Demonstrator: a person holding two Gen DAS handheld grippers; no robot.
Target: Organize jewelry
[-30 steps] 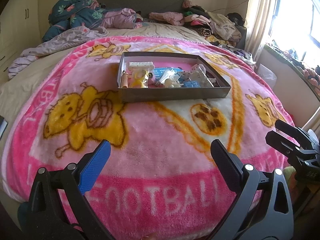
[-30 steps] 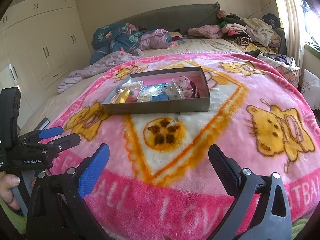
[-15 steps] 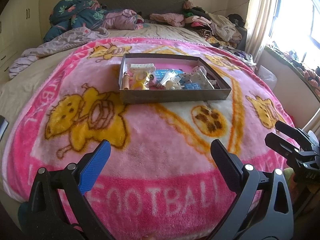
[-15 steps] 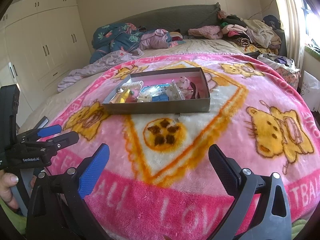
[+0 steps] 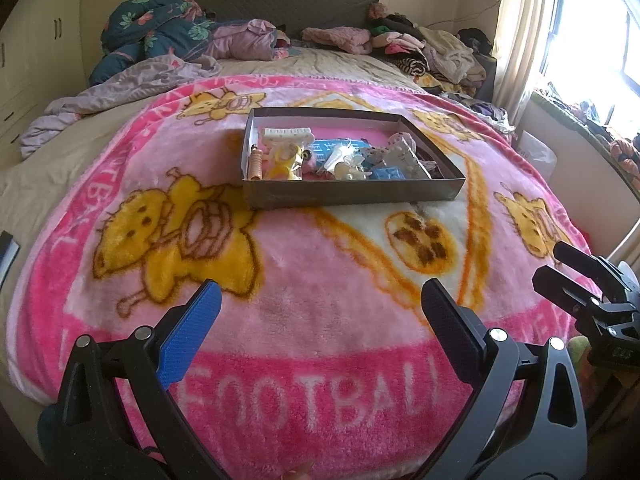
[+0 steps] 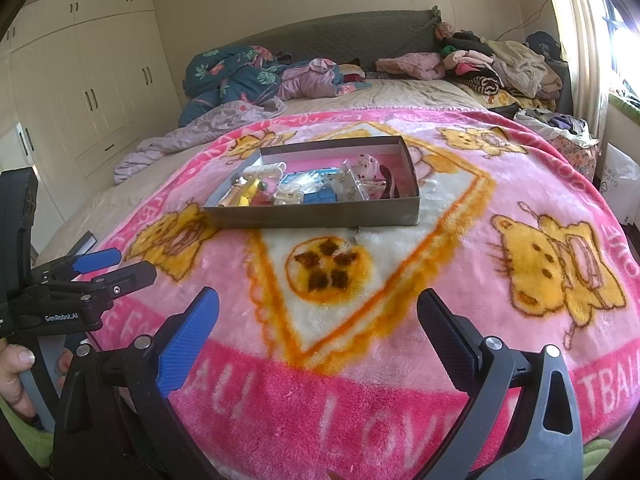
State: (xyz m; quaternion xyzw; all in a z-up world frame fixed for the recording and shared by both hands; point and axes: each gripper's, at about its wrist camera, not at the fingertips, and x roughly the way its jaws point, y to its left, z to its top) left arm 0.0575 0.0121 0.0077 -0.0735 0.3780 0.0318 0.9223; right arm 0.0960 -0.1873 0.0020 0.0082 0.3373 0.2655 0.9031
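Both grippers, left gripper [image 5: 318,312] and right gripper [image 6: 318,314], hover with fingers spread and empty over the pink blanket [image 5: 320,320], well short of the shallow jewelry box [image 5: 352,196]; approach low, single out one packet—contents look jumbled, hard to identify.

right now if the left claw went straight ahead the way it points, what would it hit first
Probably the pink blanket: the open left claw hangs low over it with nothing between. If it clears the blanket, the near wall of the grey box comes next. Depth is hard to judge.
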